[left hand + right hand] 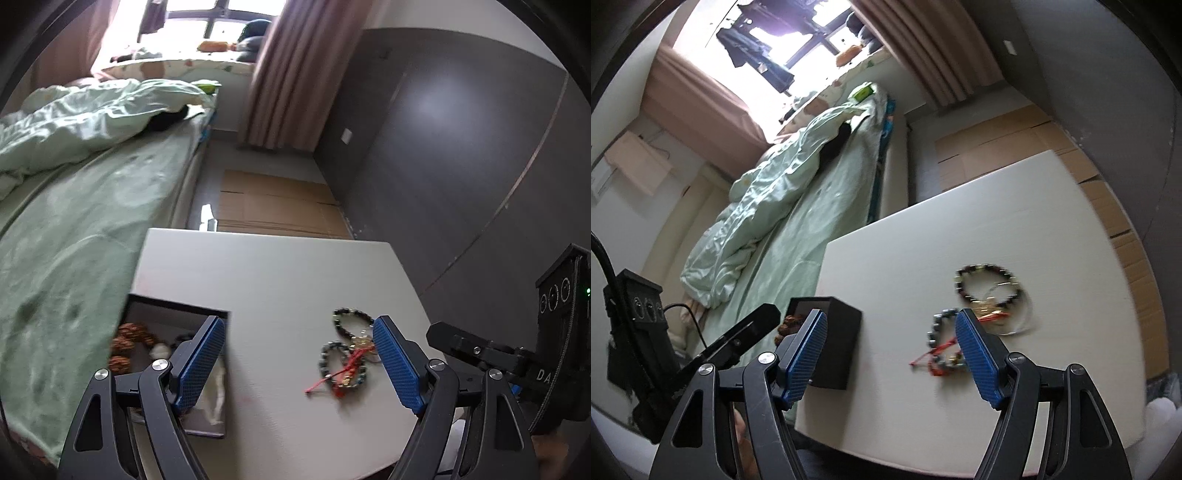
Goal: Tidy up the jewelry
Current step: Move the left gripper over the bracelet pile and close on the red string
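On the white bedside table (1015,206), tangled beaded bracelets (975,317) lie right of the black box (834,343), nearer the right gripper (892,354); both it and the left gripper (299,363) are spread wide, empty.

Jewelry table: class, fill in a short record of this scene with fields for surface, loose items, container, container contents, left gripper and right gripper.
surface: white table beside a bed
loose items: tangle of beaded bracelets with a red cord, lying on the table
container: open black box at the table's left edge
container contents: brown beads and a small white piece; the rest is hidden
left gripper: open, empty
right gripper: open, empty
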Demonstrator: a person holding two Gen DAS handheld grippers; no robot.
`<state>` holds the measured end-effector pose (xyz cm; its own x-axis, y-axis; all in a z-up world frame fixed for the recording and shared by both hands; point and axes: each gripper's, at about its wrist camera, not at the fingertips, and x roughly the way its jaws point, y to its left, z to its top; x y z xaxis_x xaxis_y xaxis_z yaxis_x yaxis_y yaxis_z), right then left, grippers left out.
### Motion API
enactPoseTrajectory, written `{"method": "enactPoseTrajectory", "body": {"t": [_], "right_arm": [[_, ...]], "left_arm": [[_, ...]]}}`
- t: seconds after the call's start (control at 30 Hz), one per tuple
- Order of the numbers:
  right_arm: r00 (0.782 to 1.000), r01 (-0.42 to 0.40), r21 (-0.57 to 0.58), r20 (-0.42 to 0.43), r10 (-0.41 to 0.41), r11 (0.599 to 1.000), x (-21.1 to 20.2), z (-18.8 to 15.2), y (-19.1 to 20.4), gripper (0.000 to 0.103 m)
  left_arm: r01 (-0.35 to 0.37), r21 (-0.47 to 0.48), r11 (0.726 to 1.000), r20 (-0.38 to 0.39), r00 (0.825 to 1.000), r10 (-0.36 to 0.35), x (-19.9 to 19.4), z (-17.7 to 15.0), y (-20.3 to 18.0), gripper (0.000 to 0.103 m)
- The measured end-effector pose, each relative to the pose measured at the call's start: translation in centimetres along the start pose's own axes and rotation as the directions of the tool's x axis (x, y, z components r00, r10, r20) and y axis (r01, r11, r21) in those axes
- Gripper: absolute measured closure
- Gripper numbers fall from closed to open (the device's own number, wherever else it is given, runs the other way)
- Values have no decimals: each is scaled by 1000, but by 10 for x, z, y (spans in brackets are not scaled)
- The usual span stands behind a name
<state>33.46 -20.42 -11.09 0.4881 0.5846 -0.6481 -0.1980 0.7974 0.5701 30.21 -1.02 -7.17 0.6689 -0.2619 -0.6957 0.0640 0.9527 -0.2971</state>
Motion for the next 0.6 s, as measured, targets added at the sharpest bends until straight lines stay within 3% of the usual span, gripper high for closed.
{"method": "enactPoseTrajectory", "body": {"t": [0.13, 0.4, 0.6], "right_arm": [[1000, 10, 7, 14, -11, 1000, -14, 0, -19, 31], [999, 50, 31, 4, -50, 998, -25, -4, -51, 31], [997, 75, 46, 23, -76, 996, -33, -6, -70, 31]], "left_arm": [[-7, 54, 999, -32, 999, 9, 13, -2, -20, 20], [47, 133, 990, -146, 989, -27, 53, -17, -46, 31], [94, 150, 984, -232, 971, -57, 84, -28, -56, 55]]}}
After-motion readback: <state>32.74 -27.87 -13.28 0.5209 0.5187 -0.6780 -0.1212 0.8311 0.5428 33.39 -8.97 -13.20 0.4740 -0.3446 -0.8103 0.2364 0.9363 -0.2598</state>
